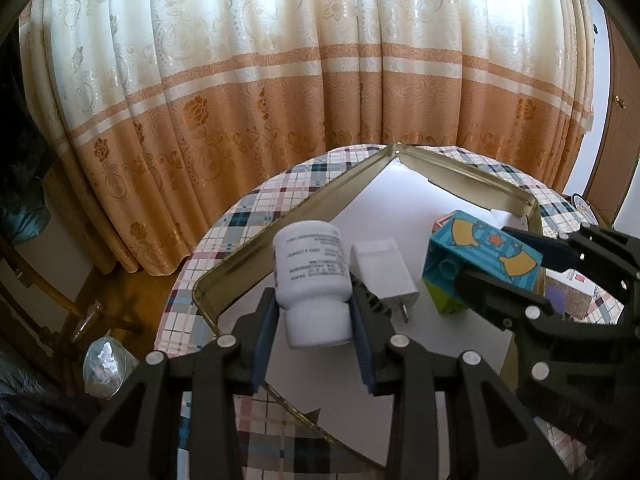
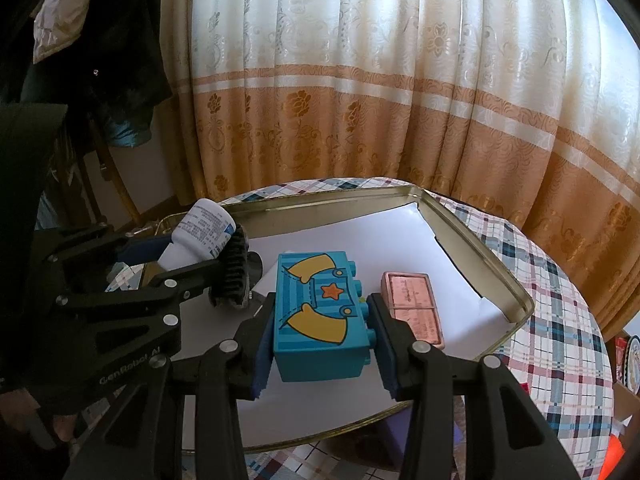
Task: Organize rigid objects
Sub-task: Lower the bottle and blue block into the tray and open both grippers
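My left gripper is shut on a white pill bottle, held cap toward the camera over the left part of a gold-rimmed tin tray lined with white paper. It also shows in the right wrist view. My right gripper is shut on a blue toy block with yellow shapes and an orange star, held over the tray. The block also shows in the left wrist view. A white charger plug lies in the tray beside the bottle. A copper-coloured flat case lies in the tray right of the block.
The tray sits on a round table with a plaid cloth. A cream and orange curtain hangs behind. A wooden chair and a clear bag stand on the floor at the left. Boxes lie on the table at the right.
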A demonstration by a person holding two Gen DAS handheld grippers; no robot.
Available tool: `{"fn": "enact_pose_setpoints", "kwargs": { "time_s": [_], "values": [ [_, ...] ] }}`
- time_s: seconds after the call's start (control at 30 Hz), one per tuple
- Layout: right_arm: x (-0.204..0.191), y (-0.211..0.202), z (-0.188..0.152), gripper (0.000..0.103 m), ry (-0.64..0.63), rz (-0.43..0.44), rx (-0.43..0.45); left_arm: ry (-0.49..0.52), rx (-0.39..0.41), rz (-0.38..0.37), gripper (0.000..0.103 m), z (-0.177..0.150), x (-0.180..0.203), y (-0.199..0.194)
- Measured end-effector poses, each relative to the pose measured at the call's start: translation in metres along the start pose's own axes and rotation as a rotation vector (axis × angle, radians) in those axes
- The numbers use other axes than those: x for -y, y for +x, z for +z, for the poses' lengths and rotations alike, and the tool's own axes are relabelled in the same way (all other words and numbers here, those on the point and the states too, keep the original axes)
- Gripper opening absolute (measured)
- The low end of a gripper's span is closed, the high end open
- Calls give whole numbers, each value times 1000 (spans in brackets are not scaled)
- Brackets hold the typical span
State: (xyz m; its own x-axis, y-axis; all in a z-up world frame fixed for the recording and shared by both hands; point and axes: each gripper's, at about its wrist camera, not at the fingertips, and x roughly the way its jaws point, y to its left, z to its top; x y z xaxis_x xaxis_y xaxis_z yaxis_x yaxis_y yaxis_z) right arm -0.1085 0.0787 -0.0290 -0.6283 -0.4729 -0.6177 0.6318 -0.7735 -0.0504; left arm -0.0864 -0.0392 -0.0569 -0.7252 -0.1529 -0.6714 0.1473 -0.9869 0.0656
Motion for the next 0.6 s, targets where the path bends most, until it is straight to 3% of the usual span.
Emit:
{"fn": "enact_pose_setpoints", "kwargs": {
  "time_s": [0.37, 0.43, 0.47, 0.5, 0.6],
  "values": [
    [-2, 4, -1, 47, 5, 9, -5, -8, -8, 10, 37, 8, -5, 7],
    [-2, 4, -2, 47, 13, 27, -14, -24, -21, 24, 57, 9, -7, 8],
    [-2, 4, -2, 52, 13, 28, -17, -33, -23, 40, 79, 9, -9, 7],
    [-3, 1, -3, 57, 9, 24, -12, -42, -14, 58, 89, 7, -10, 4],
    [0, -11, -9, 60, 16, 19, 9, -48, 7, 38, 91, 4, -11, -6]
  ]
}}
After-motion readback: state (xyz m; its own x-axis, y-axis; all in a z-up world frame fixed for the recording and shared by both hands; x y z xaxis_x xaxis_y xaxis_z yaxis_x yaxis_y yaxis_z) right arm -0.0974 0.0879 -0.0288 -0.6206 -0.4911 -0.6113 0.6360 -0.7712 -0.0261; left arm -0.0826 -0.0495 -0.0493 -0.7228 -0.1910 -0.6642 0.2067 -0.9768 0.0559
